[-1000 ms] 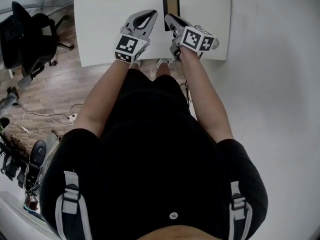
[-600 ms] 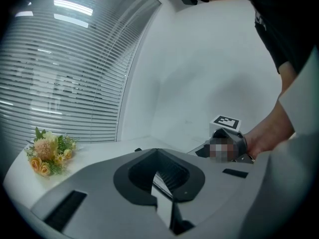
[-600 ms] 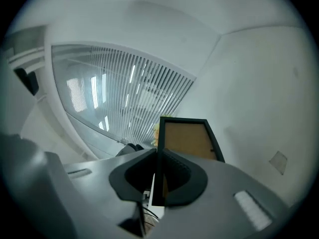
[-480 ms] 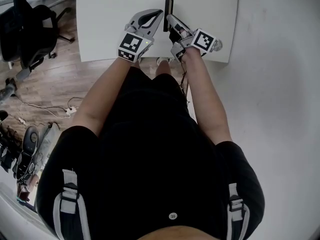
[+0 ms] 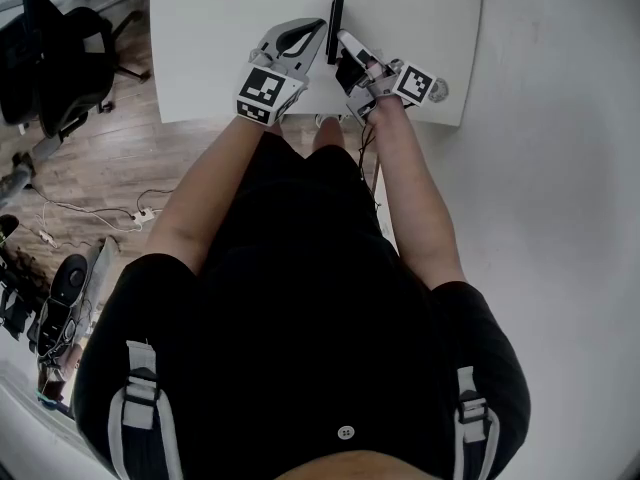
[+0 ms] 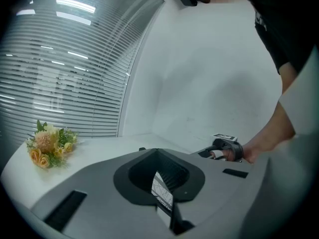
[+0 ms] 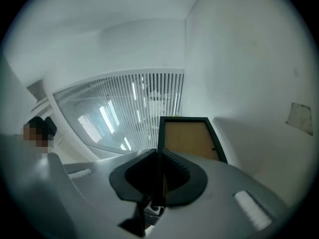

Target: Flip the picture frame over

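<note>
A yellow flower bunch (image 6: 50, 144) rests on the white table (image 5: 215, 28) — black office chair (image 5: 55, 68) alongside (on wood floor (image 5: 110, 178)).

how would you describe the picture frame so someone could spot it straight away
Start at the white table. Near its front edge the right claw pinches a thin rectangular frame with a black rim and a brown board panel. It is the only thing turned up on edge, unlike the yellow flower bunch.

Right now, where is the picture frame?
Head view: the picture frame is upright over the white table, held by the right gripper, left gripper at its left.
</note>
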A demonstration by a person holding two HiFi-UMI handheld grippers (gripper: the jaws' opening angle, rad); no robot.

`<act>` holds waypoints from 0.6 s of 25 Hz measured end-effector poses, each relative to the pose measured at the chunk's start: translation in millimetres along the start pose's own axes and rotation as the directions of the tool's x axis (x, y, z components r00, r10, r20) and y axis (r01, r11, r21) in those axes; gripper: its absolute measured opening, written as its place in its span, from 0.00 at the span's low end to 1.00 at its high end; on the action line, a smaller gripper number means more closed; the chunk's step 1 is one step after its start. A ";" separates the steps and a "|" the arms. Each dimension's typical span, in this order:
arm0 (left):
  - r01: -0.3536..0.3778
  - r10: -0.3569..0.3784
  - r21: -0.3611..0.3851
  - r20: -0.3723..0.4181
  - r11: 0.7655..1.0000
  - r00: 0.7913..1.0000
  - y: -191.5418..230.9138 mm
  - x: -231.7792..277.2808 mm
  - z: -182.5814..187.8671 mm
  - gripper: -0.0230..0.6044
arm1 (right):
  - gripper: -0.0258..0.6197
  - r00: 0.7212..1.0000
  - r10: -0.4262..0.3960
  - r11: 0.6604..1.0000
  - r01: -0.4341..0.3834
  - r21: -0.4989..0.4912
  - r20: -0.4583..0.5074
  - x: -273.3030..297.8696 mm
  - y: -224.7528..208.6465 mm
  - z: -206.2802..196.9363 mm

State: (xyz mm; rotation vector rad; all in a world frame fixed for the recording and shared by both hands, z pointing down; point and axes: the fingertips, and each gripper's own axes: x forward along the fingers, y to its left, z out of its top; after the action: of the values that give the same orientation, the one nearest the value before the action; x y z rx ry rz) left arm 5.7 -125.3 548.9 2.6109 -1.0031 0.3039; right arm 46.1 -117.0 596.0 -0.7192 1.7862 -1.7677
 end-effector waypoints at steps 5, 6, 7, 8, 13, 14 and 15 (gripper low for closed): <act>0.004 -0.004 -0.007 -0.002 1.000 1.000 -0.7 2.7 -4.2 0.05 | 0.12 0.999 0.041 0.997 -0.042 0.060 0.013 -3.4 -9.5 0.0; 0.004 -0.004 -0.008 -0.003 1.000 1.000 -1.0 3.0 -4.6 0.05 | 0.12 0.999 0.041 0.997 -0.042 0.064 0.012 -4.2 -11.5 -0.1; 0.005 -0.005 -0.010 -0.003 1.000 1.000 -0.9 3.0 -4.7 0.05 | 0.12 0.999 0.042 0.997 -0.043 0.069 0.012 -4.8 -13.0 -0.2; 0.005 -0.005 -0.010 -0.003 1.000 1.000 -0.6 2.8 -4.8 0.05 | 0.12 0.999 0.045 0.996 -0.046 0.073 0.013 -5.3 -14.1 -0.2; 0.003 -0.003 -0.008 -0.006 1.000 1.000 2.3 4.4 -8.7 0.05 | 0.12 0.998 0.063 0.994 -0.064 0.085 0.011 -7.3 -19.8 2.6; 0.002 -0.002 -0.009 -0.006 1.000 1.000 2.8 4.7 -10.3 0.05 | 0.12 0.998 0.065 0.995 -0.065 0.081 0.009 -7.9 -21.1 3.1; 0.003 -0.003 -0.011 -0.006 1.000 1.000 3.3 4.8 -11.8 0.05 | 0.12 0.998 0.064 0.995 -0.065 0.074 0.005 -8.2 -22.3 3.3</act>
State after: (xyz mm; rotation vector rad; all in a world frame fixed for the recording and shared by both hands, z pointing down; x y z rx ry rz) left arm 6.0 -126.1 562.0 2.5998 -0.9964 0.3053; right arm 54.5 -113.8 618.2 -0.6270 1.7133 -1.7789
